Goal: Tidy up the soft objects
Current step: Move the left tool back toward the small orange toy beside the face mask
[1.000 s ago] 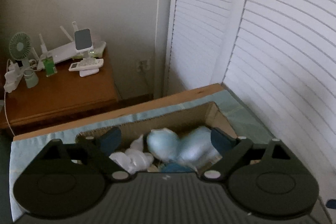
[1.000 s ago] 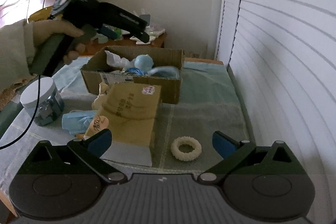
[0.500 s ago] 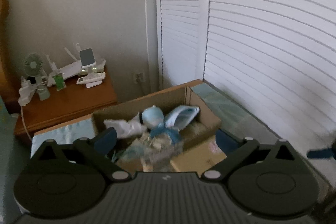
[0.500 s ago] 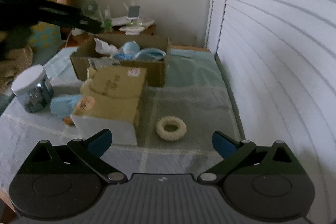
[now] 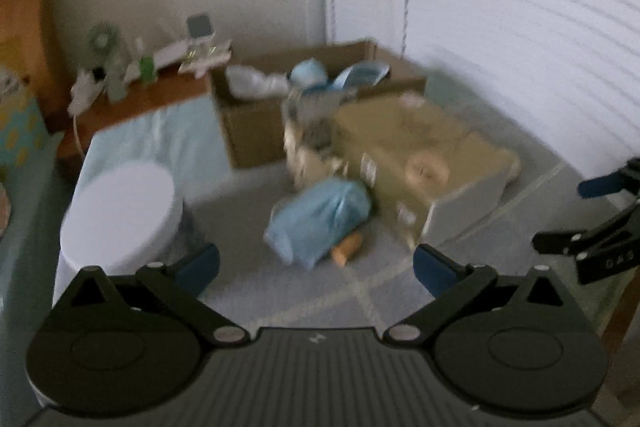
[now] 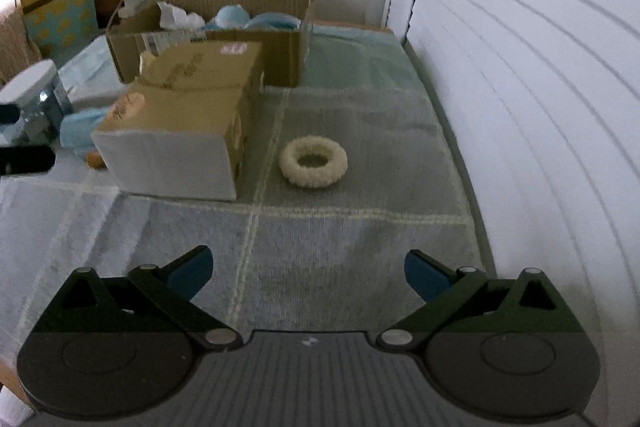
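Left claw [image 5: 316, 267]: wide open, empty; blue soft bundle [image 5: 320, 217] just ahead.
Right claw [image 6: 308, 273]: wide open, empty; cream ring [image 6: 313, 162] ahead.
Advice: straddle the bundle's middle, close gently.

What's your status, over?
Left gripper open, empty, above the blue bundle. Right gripper open, empty, facing the ring. Closed carton sits between them; nothing blocks either.

Ring toy [image 6: 313, 163] ahead of the right gripper [image 6: 309, 273], closed box [image 6: 180, 119] to its left, open carton [image 6: 208, 39] behind holding soft toys [image 6: 236, 15], bundle [image 5: 320, 217] ahead of the left gripper [image 5: 316, 269], jar [image 5: 120, 215] left.
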The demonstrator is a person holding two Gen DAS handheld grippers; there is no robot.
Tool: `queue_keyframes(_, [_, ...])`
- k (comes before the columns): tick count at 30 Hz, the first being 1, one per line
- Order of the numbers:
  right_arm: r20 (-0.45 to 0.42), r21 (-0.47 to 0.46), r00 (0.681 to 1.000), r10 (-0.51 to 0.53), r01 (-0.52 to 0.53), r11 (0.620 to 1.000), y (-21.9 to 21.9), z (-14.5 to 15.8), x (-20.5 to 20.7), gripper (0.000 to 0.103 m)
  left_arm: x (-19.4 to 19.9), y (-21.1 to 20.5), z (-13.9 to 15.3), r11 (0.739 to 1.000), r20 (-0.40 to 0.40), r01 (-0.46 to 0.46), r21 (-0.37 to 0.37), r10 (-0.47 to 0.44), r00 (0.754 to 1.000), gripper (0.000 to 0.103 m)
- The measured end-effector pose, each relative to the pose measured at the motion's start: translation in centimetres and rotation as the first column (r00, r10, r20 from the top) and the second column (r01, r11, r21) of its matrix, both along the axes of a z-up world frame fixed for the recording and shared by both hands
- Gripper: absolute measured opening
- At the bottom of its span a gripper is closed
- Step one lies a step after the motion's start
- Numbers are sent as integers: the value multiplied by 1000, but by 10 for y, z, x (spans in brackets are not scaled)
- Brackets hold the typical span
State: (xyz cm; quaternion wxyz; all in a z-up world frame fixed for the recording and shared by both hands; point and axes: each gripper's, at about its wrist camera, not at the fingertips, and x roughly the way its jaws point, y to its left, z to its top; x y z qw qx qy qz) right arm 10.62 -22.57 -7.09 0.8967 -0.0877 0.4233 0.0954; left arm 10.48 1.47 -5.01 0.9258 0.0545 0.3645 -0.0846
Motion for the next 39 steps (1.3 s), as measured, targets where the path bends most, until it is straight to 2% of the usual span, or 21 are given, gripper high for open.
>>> queue_keyframes(4, [-39,-8,999,1,-2,1000,3,-8,1,103,-1,1,-9,999,-7,-50,5,50,999,102])
queue_keyframes(6, [-45,22,999,-11,12,1000,0,-9,2,103,1,1,-11,997,-8,-76,1,76,997,102])
queue_keyframes(13, [-33,23,999,-11,11,1000,-1,-10,0,103,13,-3,-24,991,-12,-130,28,130,991,102])
queue_keyframes(20, [-29,23,999,-20,21,1000,0,-11,0,103,23,1,-35,983,-38,-184,1,184,982,102])
queue_keyframes(24, [-30,23,999,-22,23,999,0,-10,0,103,22,2,-36,979,-36,-202,9,202,979,102])
queue_keyframes(30, [-22,25,999,-24,25,999,0,-11,-1,103,19,16,-36,964,-51,-266,0,265,963,100])
queue_keyframes(32, [-22,25,999,-24,25,999,0,-11,-1,103,15,18,-34,963,-60,-268,-13,267,962,95])
queue_keyframes(36, [-18,26,1000,-23,24,999,0,-11,-1,103,5,11,-25,973,-59,-227,-36,224,973,92])
queue_keyframes(39, [-15,26,1000,-23,24,999,0,-11,-1,103,0,1,-19,986,-41,-165,-38,164,986,81])
